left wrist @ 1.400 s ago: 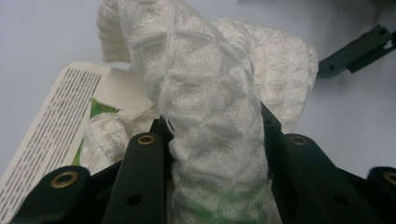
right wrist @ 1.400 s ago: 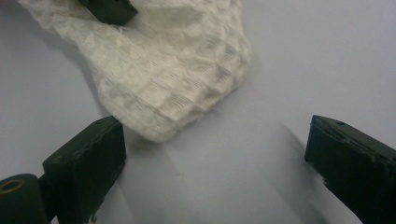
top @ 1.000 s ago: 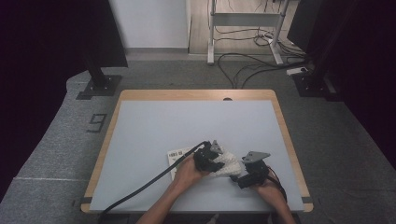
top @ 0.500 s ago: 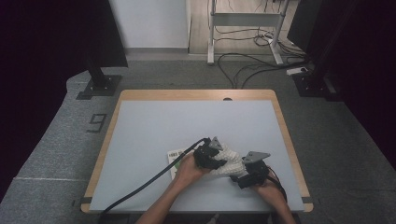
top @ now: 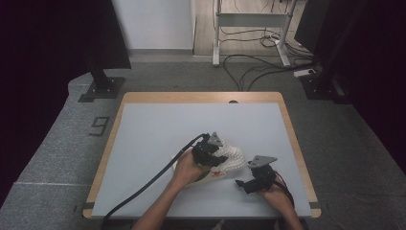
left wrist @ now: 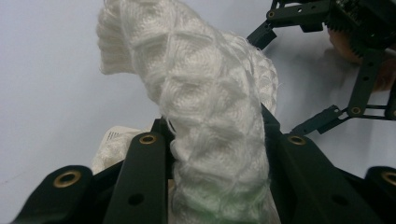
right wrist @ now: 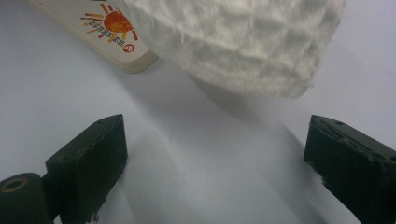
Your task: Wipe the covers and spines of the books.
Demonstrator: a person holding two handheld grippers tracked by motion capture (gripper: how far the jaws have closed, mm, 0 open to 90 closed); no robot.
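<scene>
White knitted cloth (left wrist: 205, 116) pinched in left tool (left wrist: 212, 154) for lifting off desk (top: 158, 124); right tool (right wrist: 215, 154) wide, waiting at four o'clock.

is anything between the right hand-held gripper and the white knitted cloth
Nothing visible. The right hand-held gripper stands open over bare table, with the white knitted cloth just ahead, apart from it; the printed card lies off to one side.

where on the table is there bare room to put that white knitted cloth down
The whole far half of the table is bare, up to its wooden edge, and so is the near left corner beside the cable. It is crowded near right: cloth, card, both grippers.
</scene>
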